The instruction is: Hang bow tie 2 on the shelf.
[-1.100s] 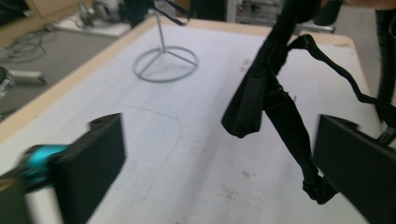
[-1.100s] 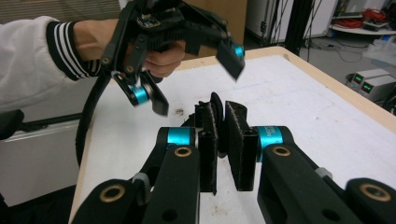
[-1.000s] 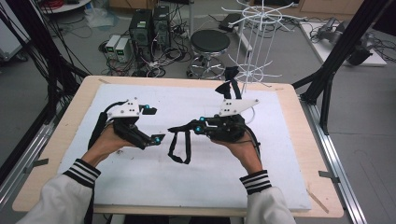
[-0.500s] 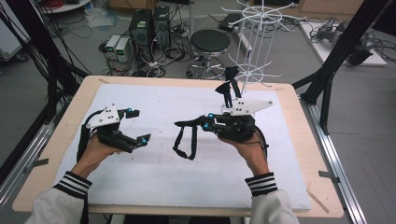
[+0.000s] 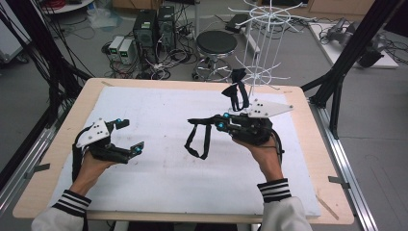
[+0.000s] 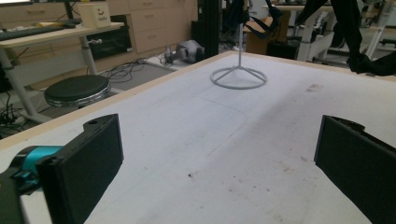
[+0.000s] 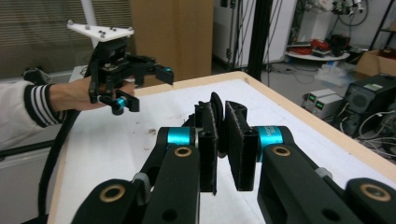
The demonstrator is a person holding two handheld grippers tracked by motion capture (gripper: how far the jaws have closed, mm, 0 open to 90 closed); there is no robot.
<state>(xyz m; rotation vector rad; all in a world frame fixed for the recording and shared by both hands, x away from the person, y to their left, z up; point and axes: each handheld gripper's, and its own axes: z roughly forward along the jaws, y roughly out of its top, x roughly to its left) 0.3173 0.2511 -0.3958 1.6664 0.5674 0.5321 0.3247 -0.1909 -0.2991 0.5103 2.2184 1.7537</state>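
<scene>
Near the white wire rack (image 5: 262,43): right hand-held gripper (image 5: 222,122), clamped on black strap (image 5: 202,139) dangling above the desk (image 5: 159,192). Well left of the rack: left hand-held gripper (image 5: 131,136), jaws wide apart, empty.

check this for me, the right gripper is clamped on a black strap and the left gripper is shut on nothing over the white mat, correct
Not quite. The left gripper is open: the left gripper view shows its jaws standing wide apart over the white mat with nothing between them. The rest holds: the right gripper is clamped on the black strap.

Overhead forward-down, two gripper-mounted closeups, shared table (image 5: 62,192)
</scene>
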